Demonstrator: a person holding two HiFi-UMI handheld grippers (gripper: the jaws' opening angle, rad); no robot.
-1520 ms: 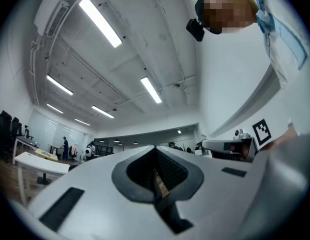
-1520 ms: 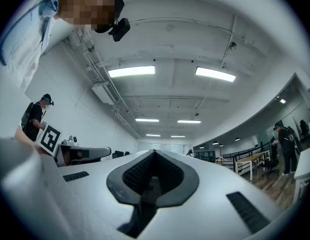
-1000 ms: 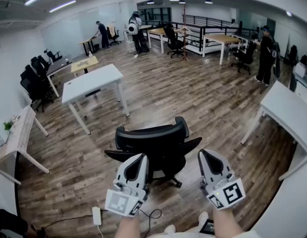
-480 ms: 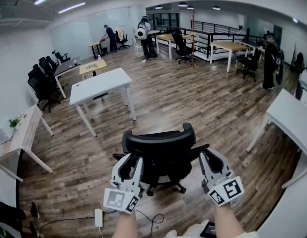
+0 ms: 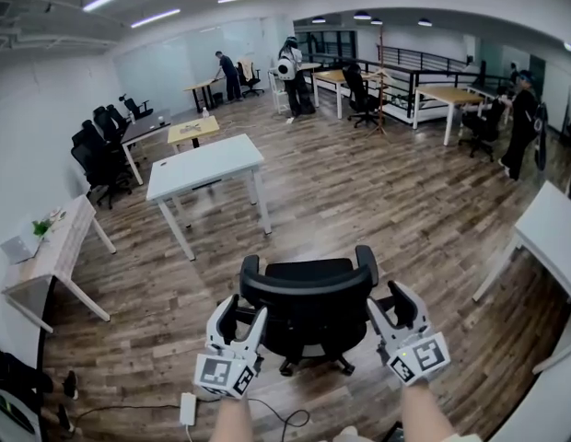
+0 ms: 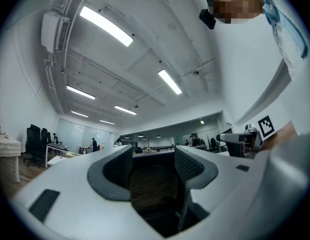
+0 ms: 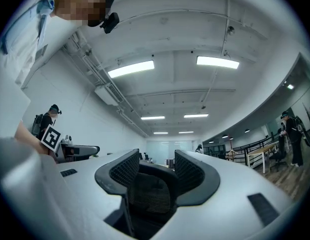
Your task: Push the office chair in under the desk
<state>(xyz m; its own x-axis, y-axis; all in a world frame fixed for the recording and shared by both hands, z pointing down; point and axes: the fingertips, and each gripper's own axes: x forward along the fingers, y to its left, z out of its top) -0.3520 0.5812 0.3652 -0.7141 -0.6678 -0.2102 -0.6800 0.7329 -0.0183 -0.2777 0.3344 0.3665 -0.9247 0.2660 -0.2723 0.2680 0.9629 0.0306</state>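
A black office chair stands on the wood floor with its mesh back towards me, facing a white desk further off. My left gripper is at the backrest's left edge. My right gripper is at its right edge, by the armrest. Both have just been opening and now stand open. In the left gripper view the chair's mesh shows in the gap of the left gripper, apart from the pads. The right gripper likewise frames the mesh without pressing on it.
A white power adapter with a cable lies on the floor by my left arm. A wooden desk stands at left, another white desk at right. Black chairs line the left wall. People stand at the back.
Both grippers came forward and down to the sides of the chair's backrest, and their jaws went from shut to open. The chair now sits square to me.
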